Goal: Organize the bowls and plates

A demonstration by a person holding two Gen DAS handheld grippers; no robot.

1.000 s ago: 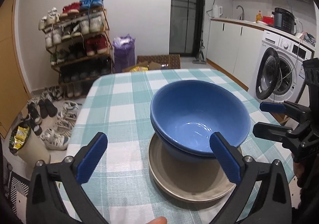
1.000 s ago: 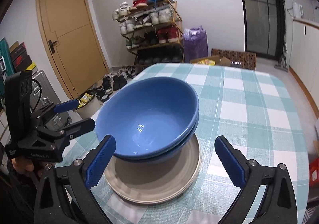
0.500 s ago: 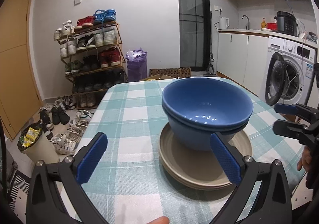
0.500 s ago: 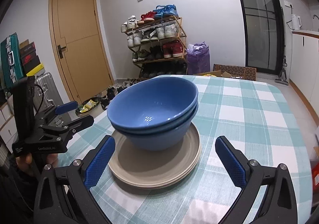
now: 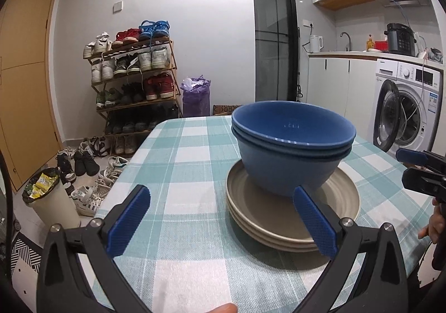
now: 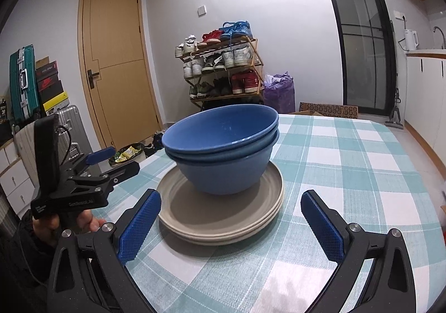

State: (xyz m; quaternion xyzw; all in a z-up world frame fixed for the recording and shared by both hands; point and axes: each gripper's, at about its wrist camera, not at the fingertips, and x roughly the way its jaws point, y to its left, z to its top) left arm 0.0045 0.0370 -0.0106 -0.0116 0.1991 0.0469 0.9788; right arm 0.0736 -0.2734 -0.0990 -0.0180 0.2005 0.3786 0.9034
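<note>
Left wrist view, nested blue bowls (image 5: 292,145) upright, mouths up, on seemingly two stacked plates (image 5: 292,218), both grippers' fingers (image 5: 128,218) spread, empty.

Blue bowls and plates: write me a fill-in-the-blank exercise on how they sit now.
1. The blue bowls number ____.
2. They sit nested on the stacked ____ plates.
3. The tablecloth pattern is ____.
4. Both the left hand-held gripper and the right hand-held gripper are ____.

Missing: two; beige; checked; open

Two nested blue ceramic bowls (image 5: 292,145) on stacked beige round plates (image 5: 290,218) blocking middle of checked-cloth counter (image 5: 178,173); bare cloth lying open all around stack.
</note>
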